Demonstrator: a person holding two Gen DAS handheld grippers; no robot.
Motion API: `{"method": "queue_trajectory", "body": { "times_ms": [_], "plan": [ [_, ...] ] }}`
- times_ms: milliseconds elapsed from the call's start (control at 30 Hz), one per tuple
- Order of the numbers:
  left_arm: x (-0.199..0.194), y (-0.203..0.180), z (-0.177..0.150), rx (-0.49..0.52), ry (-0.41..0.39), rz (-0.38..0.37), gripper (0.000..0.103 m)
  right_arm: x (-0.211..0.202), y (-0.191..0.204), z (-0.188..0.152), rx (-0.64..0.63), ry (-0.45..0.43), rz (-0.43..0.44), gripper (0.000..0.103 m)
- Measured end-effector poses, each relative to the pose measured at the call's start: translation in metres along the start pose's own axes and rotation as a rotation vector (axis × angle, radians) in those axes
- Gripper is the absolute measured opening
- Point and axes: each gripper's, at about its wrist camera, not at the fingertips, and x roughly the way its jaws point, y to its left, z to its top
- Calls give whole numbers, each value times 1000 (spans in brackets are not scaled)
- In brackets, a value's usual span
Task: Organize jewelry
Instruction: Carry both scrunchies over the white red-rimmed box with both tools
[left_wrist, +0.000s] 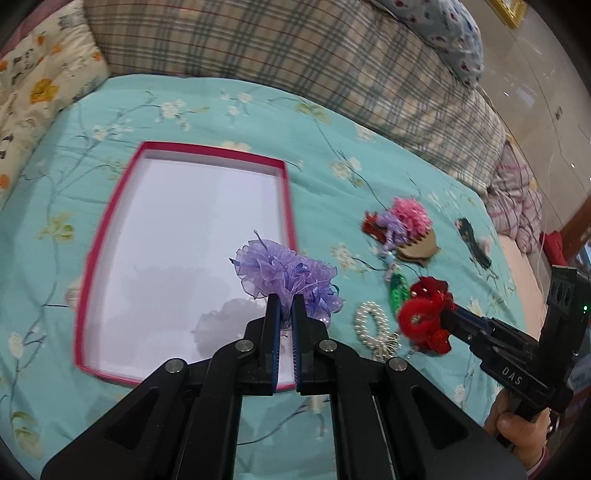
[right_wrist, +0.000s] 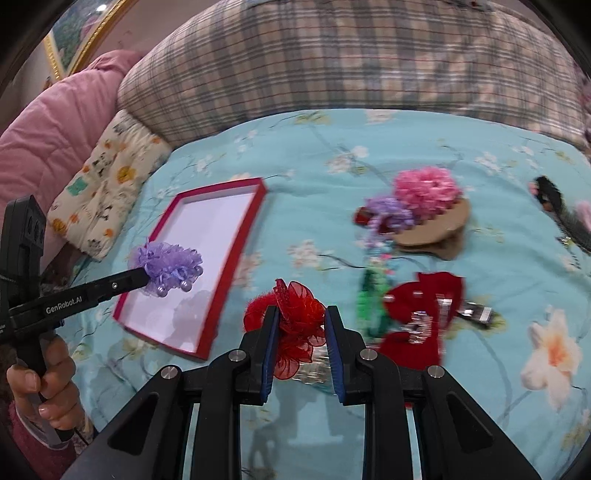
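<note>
Left gripper (left_wrist: 284, 306): jaws narrow, pinching the purple flower (left_wrist: 284, 273), which is hanging over the near corner of the box (left_wrist: 288, 192).
Right gripper (right_wrist: 301, 325): jaws clamping the red flower (right_wrist: 295, 317), which is hovering clear of the box.
Risk: the gauze is slipping loose, or the flower is snagging on the rim while dropping.

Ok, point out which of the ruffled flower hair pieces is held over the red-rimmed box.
The purple organza flower, clamped in the left gripper above the box. The red flower is in the right gripper over the bedspread; the pink one lies there.
</note>
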Motion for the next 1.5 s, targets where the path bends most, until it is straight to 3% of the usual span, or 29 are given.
{"method": "queue_trajectory", "body": {
  "times_ms": [433, 667, 1233, 1400, 1500],
  "plan": [
    [-13, 69, -3, -105, -30, 70, 4, 50, 80, 12, -85, 70, 141, 25],
    [-3, 99, -12, -150, -9, 84, 4, 88, 113, 9, -116, 130, 167, 25],
    [29, 115, -29, -143, 71, 137, 4, 135, 119, 1, -129, 217, 144, 30],
    [30, 116, -31, -138, 79, 147, 14, 136, 120, 2, -137, 220, 140, 34],
    [27, 115, -31, -132, 73, 157, 35, 132, 119, 3, -130, 215, 148, 42]
  ]
}}
